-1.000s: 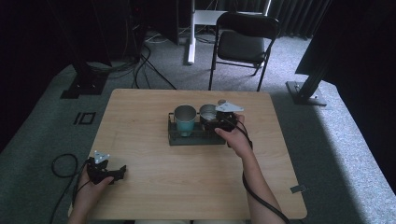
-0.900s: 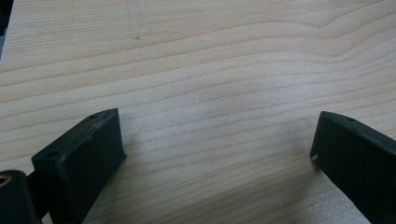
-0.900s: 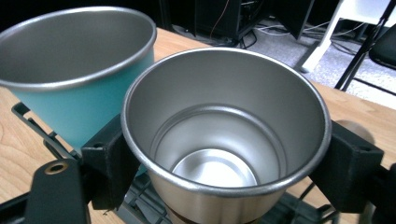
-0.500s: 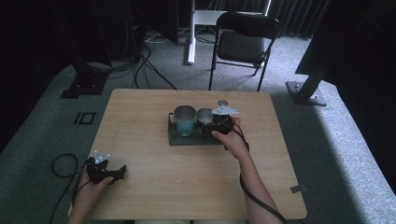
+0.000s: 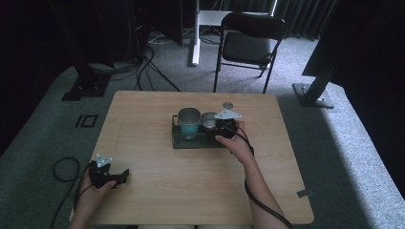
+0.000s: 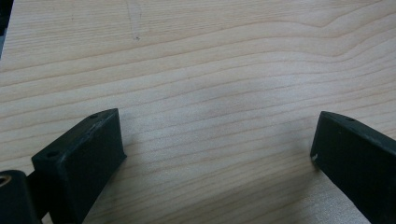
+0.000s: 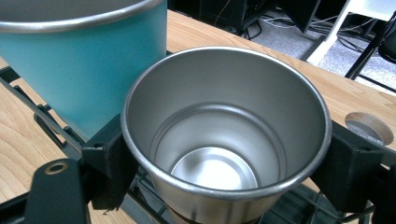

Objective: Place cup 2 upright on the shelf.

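The right tool [image 5: 217, 128] has its jaws set on either side of the steel cup [image 7: 227, 135], pressing against the wall just under the rim, so it is gripping the cup, which stands in the black wire rack [image 5: 177, 141] at mid-bench. The teal mug [image 7: 88, 56] stands just to the tool's left in the right gripper view, very near the steel cup and possibly touching it; the gap cannot be made out. To do this step well, I would judge that the grip wants to stay square across the widest part of the cup and the lift should go straight up until the base is clear of the rack's wires, because a tilt toward the teal mug would knock the two rims together or drag the rack along. The smooth steel wall may slip, so steady pressure matters. Open room lies on the tool's far side from the mug and toward the person, where the bench [image 5: 200, 191] is bare; a small round disc [image 5: 228, 105] lies just beyond the tool near the bench's far edge and should be avoided. The left tool [image 6: 217, 154] rests with jaws wide apart and nothing between them, low over bare wood at the near left corner, well apart from the rack.
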